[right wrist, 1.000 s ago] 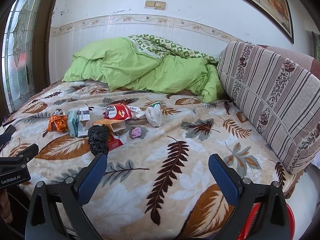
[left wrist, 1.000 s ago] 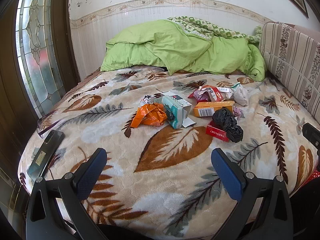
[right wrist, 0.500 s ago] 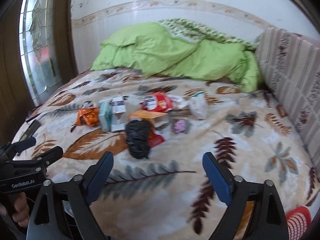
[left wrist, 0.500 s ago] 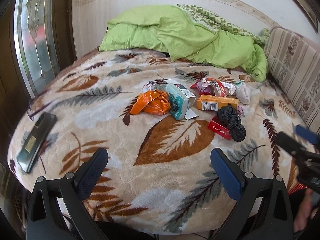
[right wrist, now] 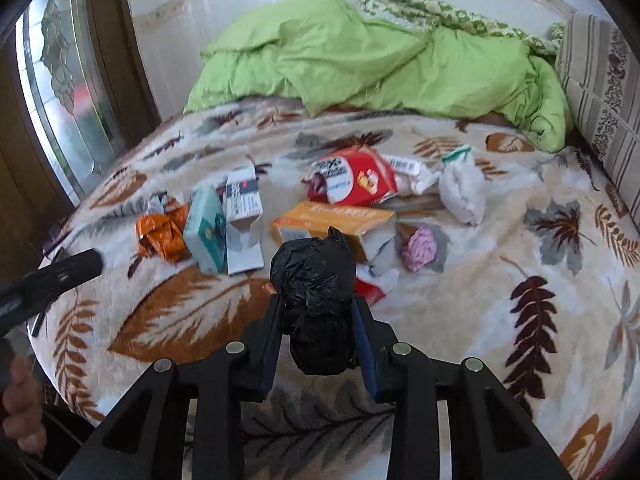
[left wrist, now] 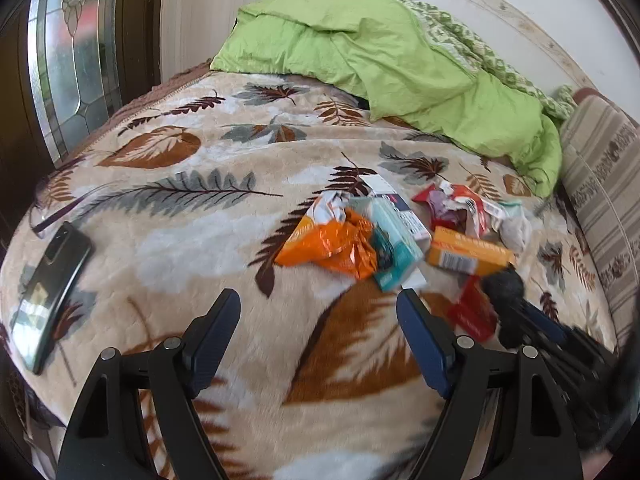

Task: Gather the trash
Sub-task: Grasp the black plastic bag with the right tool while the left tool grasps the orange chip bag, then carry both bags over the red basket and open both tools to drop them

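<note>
Leaf-patterned bed (right wrist: 500, 320) carries scattered trash. Right gripper (right wrist: 316, 316) fingers are closing on a black bag (right wrist: 314, 276), pads against its sides. Left gripper (left wrist: 318, 320) fingers are narrowing around nothing, with an orange wrapper (left wrist: 332, 244) at 12 o'clock

You have a bed (right wrist: 500, 312) in front of you, covered by a cream blanket (left wrist: 224, 240) printed with brown and grey leaves, with a rumpled green duvet (right wrist: 360, 64) heaped at its far end. Near the middle lies a cluster of trash: a crumpled orange wrapper (left wrist: 332, 242), a teal box (right wrist: 206, 232), a white carton (right wrist: 244, 220), an orange box (right wrist: 340, 222), a red snack bag (right wrist: 356, 178), a white wad (right wrist: 462, 192) and a pink wad (right wrist: 419, 249). A dark phone (left wrist: 50, 280) lies apart at the left edge.
</note>
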